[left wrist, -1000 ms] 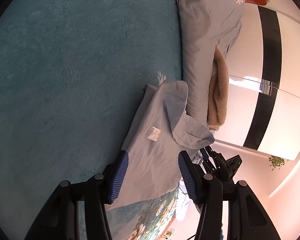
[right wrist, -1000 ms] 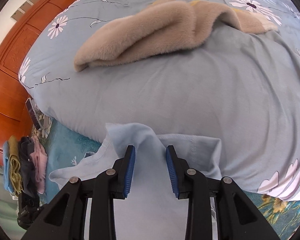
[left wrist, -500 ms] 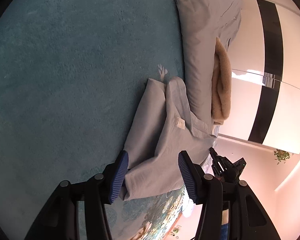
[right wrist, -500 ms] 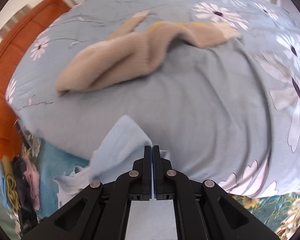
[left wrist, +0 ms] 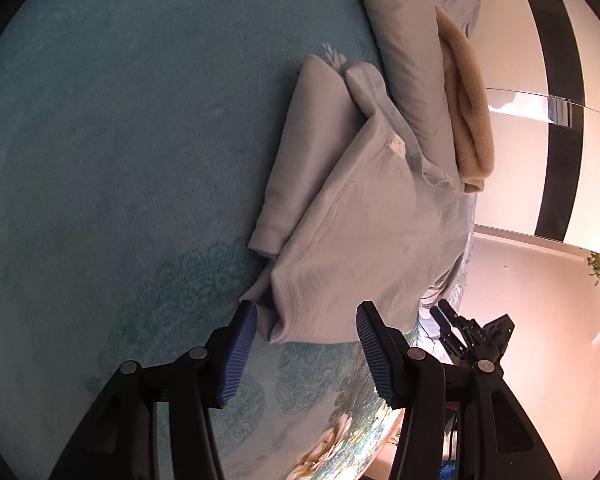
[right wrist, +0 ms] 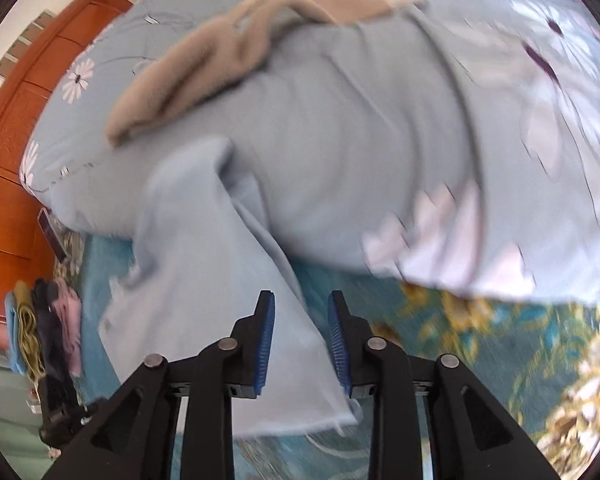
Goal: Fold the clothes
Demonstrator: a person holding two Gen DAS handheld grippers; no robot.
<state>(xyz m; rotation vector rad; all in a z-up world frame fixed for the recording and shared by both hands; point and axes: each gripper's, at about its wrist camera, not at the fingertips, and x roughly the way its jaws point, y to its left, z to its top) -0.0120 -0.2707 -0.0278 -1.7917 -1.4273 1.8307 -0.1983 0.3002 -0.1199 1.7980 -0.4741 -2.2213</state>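
A light blue garment (left wrist: 352, 216) lies partly folded on the teal bedspread (left wrist: 120, 140), one side laid over the middle, a white label showing near its far end. My left gripper (left wrist: 306, 338) is open, its blue pads on either side of the garment's near edge, holding nothing. The right wrist view shows the same garment (right wrist: 204, 272) running from below the gripper up to the pillow. My right gripper (right wrist: 300, 324) is open just above the garment's right edge. It also shows in the left wrist view (left wrist: 472, 332), beyond the bed's edge.
A large blue flowered pillow (right wrist: 360, 152) lies against the garment's far end, with a tan fleece cloth (right wrist: 220, 56) on top. A stack of folded clothes (right wrist: 44, 328) sits at the left by the orange wooden headboard (right wrist: 12, 128). A wardrobe (left wrist: 540, 80) stands beyond.
My right gripper shut on the garment's edge, carried it across, and has now opened and let it go. The garment's side now lies folded over the middle. My left gripper stayed open.
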